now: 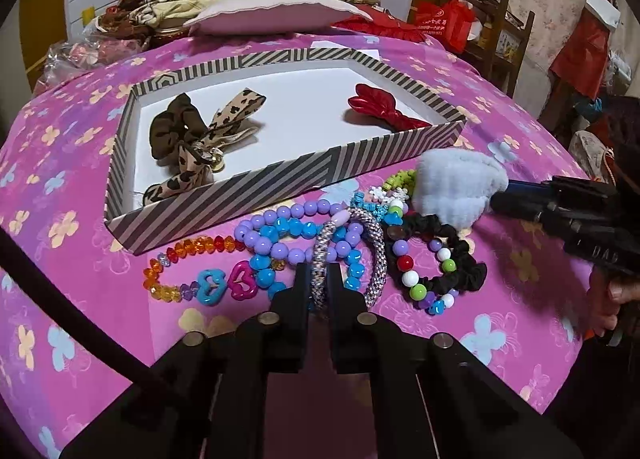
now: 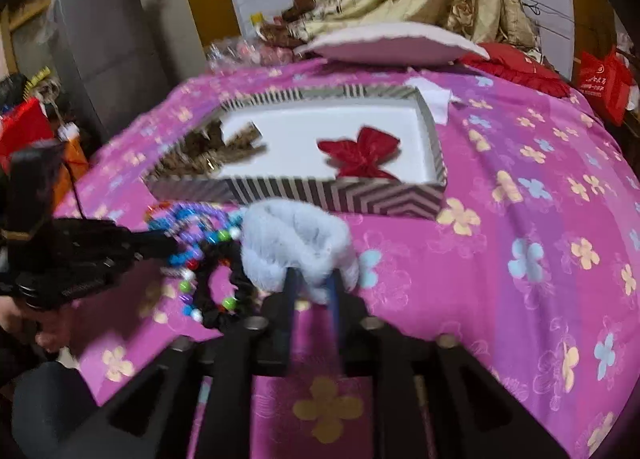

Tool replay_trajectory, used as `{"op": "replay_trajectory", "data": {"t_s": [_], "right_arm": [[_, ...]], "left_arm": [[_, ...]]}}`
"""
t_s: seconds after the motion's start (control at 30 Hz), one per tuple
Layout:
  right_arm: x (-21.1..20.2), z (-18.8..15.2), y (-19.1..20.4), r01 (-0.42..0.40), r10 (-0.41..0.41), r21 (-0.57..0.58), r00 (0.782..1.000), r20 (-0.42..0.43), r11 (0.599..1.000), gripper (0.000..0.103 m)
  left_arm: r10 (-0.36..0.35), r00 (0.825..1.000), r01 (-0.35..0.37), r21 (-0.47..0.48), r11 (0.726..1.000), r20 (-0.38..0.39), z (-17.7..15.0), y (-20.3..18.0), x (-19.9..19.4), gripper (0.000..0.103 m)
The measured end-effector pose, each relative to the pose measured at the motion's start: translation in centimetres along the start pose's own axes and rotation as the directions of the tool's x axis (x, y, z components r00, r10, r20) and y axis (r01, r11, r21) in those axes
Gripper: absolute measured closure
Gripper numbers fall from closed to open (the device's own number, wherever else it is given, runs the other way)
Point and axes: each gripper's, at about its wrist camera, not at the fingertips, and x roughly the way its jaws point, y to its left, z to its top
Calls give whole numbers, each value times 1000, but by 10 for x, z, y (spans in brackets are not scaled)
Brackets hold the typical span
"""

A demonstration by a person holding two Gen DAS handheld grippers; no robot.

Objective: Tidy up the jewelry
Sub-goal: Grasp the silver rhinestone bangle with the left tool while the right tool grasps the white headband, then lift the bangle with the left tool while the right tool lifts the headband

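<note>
The right claw is closed on a pale blue fluffy scrunchie, pinching its near edge between 2 blue-padded fingers. The scrunchie sits low in the centre of the right wrist view, just in front of the striped box, next to the heap of bracelets. It is probably very light and soft, so it should compress and sag under grip; a pinch through the thick plush rim, as here, looks secure, while a shallow hold on the loose pile could slip.

The left claw is closed on a speckled beaded bangle at bottom centre of the left wrist view. The bangle appears firm and rounded, with a tight bead surface that may slide; a grip across the tube, square to the fingers, suits it best.

The bangle lies tangled among purple and blue bead bracelets, an orange crystal bracelet and a black scrunchie on the pink flowered bed cover. Lifting it may drag neighbours along.

The box holds a leopard-print scrunchie at its left and a red bow at its right, with white floor free between them.
</note>
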Motion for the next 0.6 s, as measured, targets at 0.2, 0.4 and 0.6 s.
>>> {"op": "replay_trajectory", "data": {"t_s": [0.2,0.4,0.6], "right_arm": [[-1,5,-12,-21,19,54,999,37,998,44],[18,10,-12,-93,92,35,996,23,995,44],[19,9,3,-70,70,-43,997,20,997,77]], "left_arm": [[6,1000,-6,2,1000,-2,1,-1,2,101],[9,1000,-9,-12,1000,-2,2,1,4,101],[-3,999,3,-5,1000,37,3,0,-7,103]]}}
